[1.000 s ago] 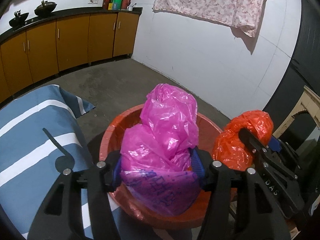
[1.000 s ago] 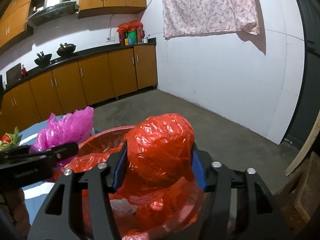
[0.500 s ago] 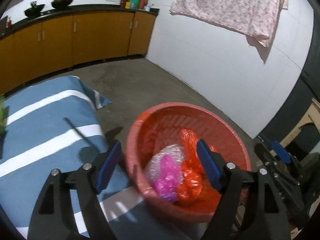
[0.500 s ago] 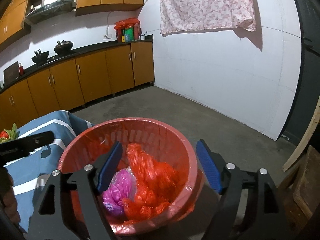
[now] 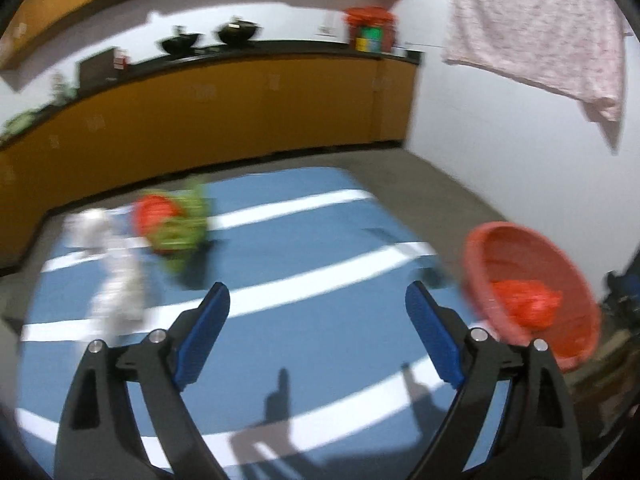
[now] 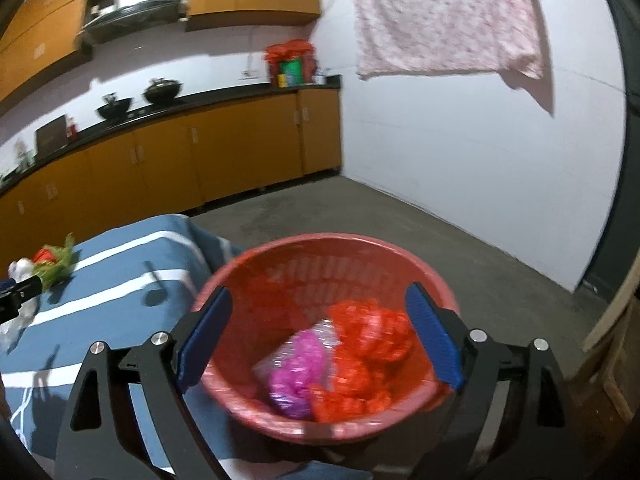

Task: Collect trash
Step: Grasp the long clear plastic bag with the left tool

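Your left claw (image 5: 318,334) is opening wide and holding nothing, hanging over the blue striped desk (image 5: 304,320). Your right claw (image 6: 318,334) is also opening, empty, above the red basket (image 6: 280,256) at the lower centre of its frame. The pink bag (image 6: 298,376) and the red bag (image 6: 368,344) are lying inside this basket, touching each other. A blurred white bag (image 5: 116,280) is lying on the desk at middle left.

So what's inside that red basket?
The red basket holds a pink plastic bag and crumpled red plastic bags. Anything beneath them is covered.
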Tool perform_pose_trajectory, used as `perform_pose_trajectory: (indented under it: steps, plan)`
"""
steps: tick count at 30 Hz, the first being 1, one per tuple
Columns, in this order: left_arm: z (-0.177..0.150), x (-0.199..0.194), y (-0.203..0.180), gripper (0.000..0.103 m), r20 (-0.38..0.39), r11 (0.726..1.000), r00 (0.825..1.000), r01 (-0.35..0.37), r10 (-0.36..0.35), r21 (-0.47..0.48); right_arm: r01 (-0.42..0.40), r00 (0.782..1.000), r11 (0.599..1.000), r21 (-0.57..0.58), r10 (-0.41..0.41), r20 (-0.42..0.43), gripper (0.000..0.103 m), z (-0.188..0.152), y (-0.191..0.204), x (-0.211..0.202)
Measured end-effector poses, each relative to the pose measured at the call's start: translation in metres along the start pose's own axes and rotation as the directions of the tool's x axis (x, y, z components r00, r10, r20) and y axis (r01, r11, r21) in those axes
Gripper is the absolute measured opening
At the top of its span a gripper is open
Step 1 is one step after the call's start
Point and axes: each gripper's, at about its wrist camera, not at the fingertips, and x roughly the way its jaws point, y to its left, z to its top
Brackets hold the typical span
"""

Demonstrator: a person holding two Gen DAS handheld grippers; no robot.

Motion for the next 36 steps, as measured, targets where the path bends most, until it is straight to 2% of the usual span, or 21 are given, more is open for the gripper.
perform_pose_trajectory:
  steps: [2,5,8,10,13,18,21,24,26,28,33,36]
  plan:
    - [-0.003,-0.004,0.028,0.088,0.004,0.998,0.998,-0.067,0.067,-0.015,-0.031,0.999,0.999,-0.035,0.032,0.004,0.088,0.003,0.019,-0.002]
    - [-0.007,0.002,0.087,0.088,-0.029,0.979,0.982,-0.188,0.186,-0.075,-0.070,0.998,0.996,-0.063,0.070,-0.001,0.088,0.003,0.043,-0.002]
    - [-0.011,0.011,0.131,0.088,-0.073,0.963,0.971,-0.234,0.226,-0.135,-0.103,0.995,0.992,-0.079,0.102,-0.015,0.088,0.001,0.064,0.001]
    - [-0.011,0.022,0.156,0.088,-0.105,0.954,0.969,-0.238,0.222,-0.182,-0.118,0.993,0.989,-0.091,0.116,-0.024,0.088,-0.001,0.076,0.001]
    - [-0.006,0.040,0.172,0.088,-0.135,0.949,0.973,-0.217,0.190,-0.230,-0.139,0.990,0.982,-0.127,0.135,-0.035,0.088,-0.003,0.095,0.005]
    - [0.002,0.072,0.175,0.088,-0.178,0.949,0.971,-0.203,0.163,-0.240,-0.163,0.987,0.969,-0.188,0.158,-0.040,0.088,-0.001,0.122,0.007]
    - [0.004,0.090,0.176,0.087,-0.217,0.949,0.964,-0.208,0.157,-0.236,-0.176,0.984,0.963,-0.203,0.171,-0.039,0.088,0.002,0.132,0.010]
    - [0.002,0.104,0.181,0.074,-0.248,0.954,0.961,-0.185,0.125,-0.235,-0.198,0.980,0.958,-0.209,0.193,-0.042,0.088,0.006,0.145,0.012]
    - [-0.001,0.108,0.181,0.056,-0.258,0.957,0.960,-0.169,0.106,-0.236,-0.216,0.976,0.953,-0.215,0.211,-0.046,0.088,0.006,0.154,0.014]
    - [-0.003,0.110,0.182,0.047,-0.264,0.959,0.961,-0.146,0.079,-0.242,-0.240,0.971,0.944,-0.225,0.234,-0.050,0.088,0.007,0.167,0.014]
    - [-0.007,0.099,0.188,0.036,-0.227,0.964,0.973,-0.102,0.046,-0.244,-0.313,0.950,0.919,-0.239,0.303,-0.076,0.086,0.009,0.198,0.022]
    - [-0.011,0.087,0.196,0.036,-0.204,0.965,0.978,-0.102,0.052,-0.243,-0.359,0.933,0.900,-0.245,0.344,-0.104,0.076,0.012,0.224,0.031]
